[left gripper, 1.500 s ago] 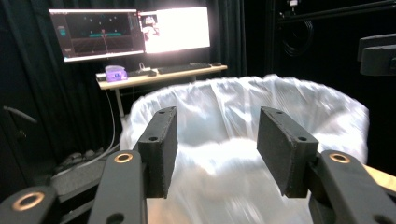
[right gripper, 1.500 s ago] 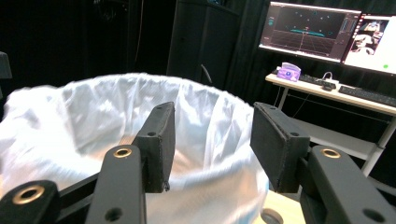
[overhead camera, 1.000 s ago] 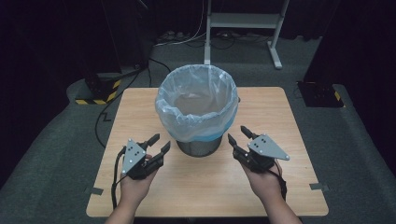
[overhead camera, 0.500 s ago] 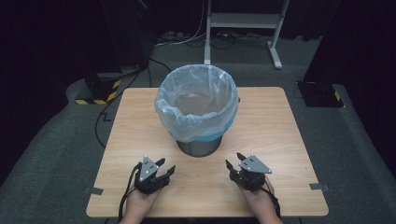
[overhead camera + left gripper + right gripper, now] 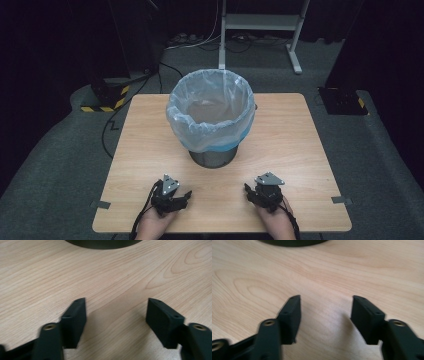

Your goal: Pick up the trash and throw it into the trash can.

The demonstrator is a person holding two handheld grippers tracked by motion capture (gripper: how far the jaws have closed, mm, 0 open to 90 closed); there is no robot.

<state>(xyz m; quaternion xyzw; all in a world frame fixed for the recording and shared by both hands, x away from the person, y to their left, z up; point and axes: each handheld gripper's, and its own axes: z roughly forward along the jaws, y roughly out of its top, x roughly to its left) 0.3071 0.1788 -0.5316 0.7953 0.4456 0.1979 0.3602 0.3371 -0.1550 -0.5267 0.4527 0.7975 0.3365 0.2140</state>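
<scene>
— Grippers first: how do they sit?
— Left gripper (image 5: 172, 194) and right gripper (image 5: 263, 192) sit low at the table's (image 5: 300, 150) near edge, jaws spread wide, nothing between them.
— And beyond?
— A dark bin (image 5: 212, 159) lined with a pale plastic bag (image 5: 210, 112) stands mid-table, apart from both grippers.

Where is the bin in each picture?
High view: the bin, lined with a plastic bag, stands mid-table.
Left gripper view: its dark base at the top edge.
Right gripper view: its base at the top edge.
Shared landmark: the wooden table.
</scene>
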